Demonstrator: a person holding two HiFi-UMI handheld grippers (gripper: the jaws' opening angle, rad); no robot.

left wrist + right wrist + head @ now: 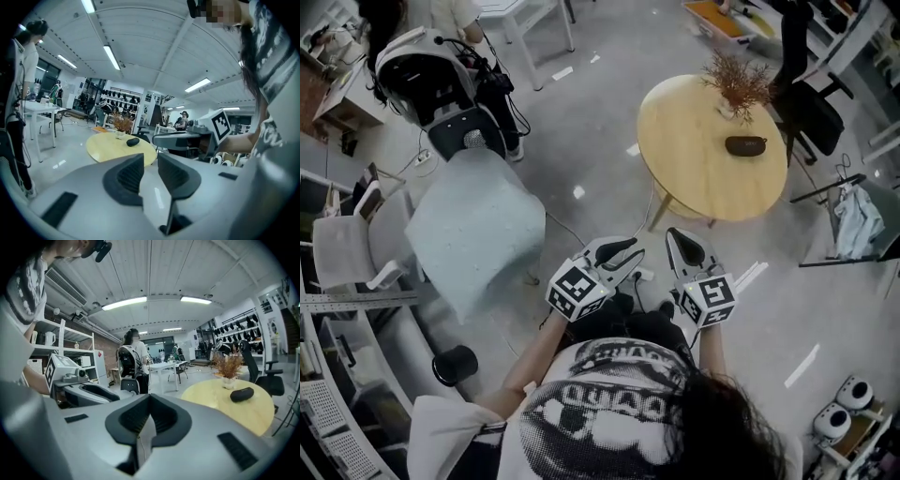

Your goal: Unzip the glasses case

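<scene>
Lying toward the far edge of a round pale-wood worktop, near a vase of dried stems: a dark oval glasses case, well apart from both hands. Left hand-held gripper narrowly parted, empty; right hand-held gripper closed, empty. Best done by stepping closer, pinning the case with one, then pinching the zip pull, too small to see from here. No legible brand or writing; only square black-and-white markers.

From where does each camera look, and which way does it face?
Head view: on the person's head, looking steeply down at the round table; hair, shirt, left gripper, right gripper show.
Left gripper view: on that gripper, facing the table over open, empty jaws; right gripper alongside.
Right gripper view: likewise, over shut jaws; left gripper alongside.
Shared: all three show the glasses case.
</scene>
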